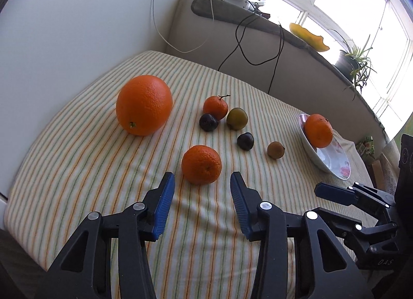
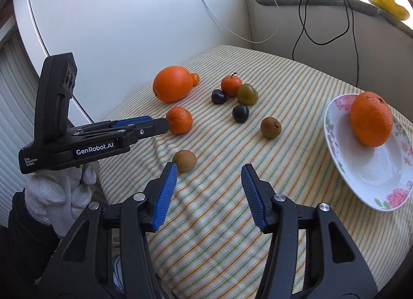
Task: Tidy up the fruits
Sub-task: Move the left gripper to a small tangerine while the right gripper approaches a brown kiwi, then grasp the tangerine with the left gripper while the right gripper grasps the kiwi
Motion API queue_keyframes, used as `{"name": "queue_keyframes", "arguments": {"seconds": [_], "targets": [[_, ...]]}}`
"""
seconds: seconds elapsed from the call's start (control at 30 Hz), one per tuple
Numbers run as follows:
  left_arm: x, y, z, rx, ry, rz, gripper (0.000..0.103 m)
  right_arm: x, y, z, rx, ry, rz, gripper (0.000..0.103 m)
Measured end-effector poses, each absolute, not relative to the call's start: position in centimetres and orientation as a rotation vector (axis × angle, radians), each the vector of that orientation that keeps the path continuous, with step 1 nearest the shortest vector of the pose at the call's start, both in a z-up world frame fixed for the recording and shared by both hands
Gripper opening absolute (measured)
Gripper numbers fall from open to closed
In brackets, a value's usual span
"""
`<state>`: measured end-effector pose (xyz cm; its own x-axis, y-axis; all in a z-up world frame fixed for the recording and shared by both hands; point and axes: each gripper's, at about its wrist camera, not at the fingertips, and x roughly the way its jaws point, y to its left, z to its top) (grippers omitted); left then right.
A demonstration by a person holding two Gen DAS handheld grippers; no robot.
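Facing the mandarin [image 1: 201, 164], left hand-held gripper [image 1: 202, 185] released, navel toward camera.

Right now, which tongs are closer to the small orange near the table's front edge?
Left. The left tongs sit open just short of the small orange. The right tongs hover open farther off, beside a brown fruit.

Left gripper [image 1: 202, 185] spread wide, just short of a mandarin [image 1: 201, 164] on the striped cloth [image 1: 77, 170]. Beyond: big orange [image 1: 144, 105], stemmed mandarin [image 1: 215, 107], two dark plums [image 1: 208, 122], green plum [image 1: 237, 118], brown fruit [image 1: 275, 150]. Orange [image 1: 318, 130] lay in tilted floral dish [image 1: 333, 164]. Right gripper [image 1: 335, 194] at right edge.
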<state>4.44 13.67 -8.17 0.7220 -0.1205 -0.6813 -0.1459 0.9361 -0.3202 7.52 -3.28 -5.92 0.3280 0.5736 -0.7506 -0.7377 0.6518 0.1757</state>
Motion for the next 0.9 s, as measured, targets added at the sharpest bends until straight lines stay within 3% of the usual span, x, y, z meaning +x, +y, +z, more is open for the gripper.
{"name": "queue_keyframes", "arguments": {"seconds": [0.9], "targets": [[7.3, 13.9, -9.7, -0.358, 0.807, -0.016, 0.038, 8.0, 2.1, -8.3, -0.324, 0.957, 0.913, 0.029]]}}
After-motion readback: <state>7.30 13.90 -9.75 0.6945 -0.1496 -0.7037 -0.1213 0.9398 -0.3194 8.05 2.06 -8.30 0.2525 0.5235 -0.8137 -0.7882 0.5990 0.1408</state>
